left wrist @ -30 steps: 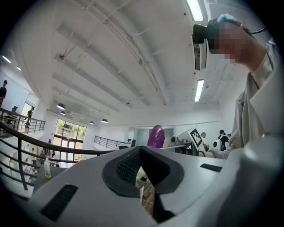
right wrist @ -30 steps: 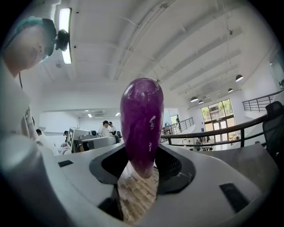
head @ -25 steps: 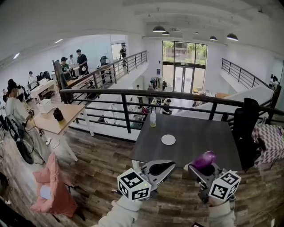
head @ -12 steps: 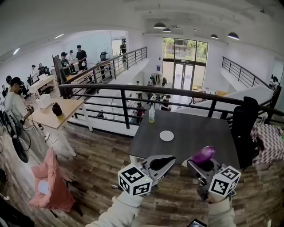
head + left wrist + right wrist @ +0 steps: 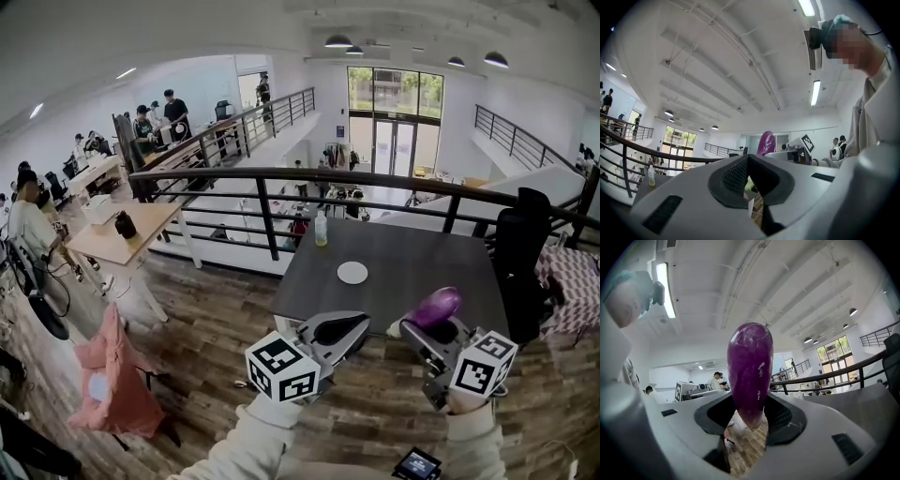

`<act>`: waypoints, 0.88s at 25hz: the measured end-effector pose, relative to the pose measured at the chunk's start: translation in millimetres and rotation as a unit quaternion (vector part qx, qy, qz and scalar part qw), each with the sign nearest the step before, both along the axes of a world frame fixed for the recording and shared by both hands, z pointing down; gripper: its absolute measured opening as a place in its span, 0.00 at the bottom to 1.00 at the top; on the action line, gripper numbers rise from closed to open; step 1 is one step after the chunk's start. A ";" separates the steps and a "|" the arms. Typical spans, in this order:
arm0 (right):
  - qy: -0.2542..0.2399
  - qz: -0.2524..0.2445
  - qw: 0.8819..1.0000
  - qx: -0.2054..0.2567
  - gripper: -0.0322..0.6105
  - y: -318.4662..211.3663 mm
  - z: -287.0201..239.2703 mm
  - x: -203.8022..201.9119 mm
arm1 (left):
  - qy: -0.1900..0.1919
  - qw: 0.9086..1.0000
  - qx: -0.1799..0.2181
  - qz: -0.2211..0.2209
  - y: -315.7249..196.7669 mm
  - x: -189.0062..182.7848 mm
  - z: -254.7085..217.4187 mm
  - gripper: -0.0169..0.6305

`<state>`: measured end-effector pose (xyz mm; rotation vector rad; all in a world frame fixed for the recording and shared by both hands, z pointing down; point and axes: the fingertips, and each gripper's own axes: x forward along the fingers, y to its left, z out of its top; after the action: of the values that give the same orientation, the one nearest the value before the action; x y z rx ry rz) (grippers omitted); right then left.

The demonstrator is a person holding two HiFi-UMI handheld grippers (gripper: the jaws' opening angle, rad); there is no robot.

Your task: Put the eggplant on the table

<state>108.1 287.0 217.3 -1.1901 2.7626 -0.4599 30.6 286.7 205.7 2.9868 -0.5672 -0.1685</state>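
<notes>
Bottle [image 5: 322, 229] & white plate [image 5: 352, 273]; blk chair [image 5: 521, 246]

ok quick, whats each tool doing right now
Left tool: closed, nothing in it.
Right tool: closed on the eggplant, which sticks up out of its jaws.

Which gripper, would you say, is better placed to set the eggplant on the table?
Right: the right gripper holds the glossy purple eggplant by the dark table; the left gripper is shut, empty.
</notes>
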 end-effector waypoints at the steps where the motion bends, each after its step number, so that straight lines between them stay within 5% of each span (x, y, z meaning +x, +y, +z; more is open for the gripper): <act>1: -0.001 -0.004 1.000 -0.002 0.36 1.8 3.0 2.1 | -0.004 1.000 -0.003 -0.004 0.1 4.3 4.8 0.04; 22: -0.013 -0.027 0.999 -0.019 0.36 -11.7 20.2 29.8 | -0.003 1.000 -0.009 0.000 -15.0 37.1 18.0 0.04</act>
<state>138.0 275.3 237.5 -1.1105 2.7832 -0.5299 67.7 271.7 223.7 2.9719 -0.5649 -0.1536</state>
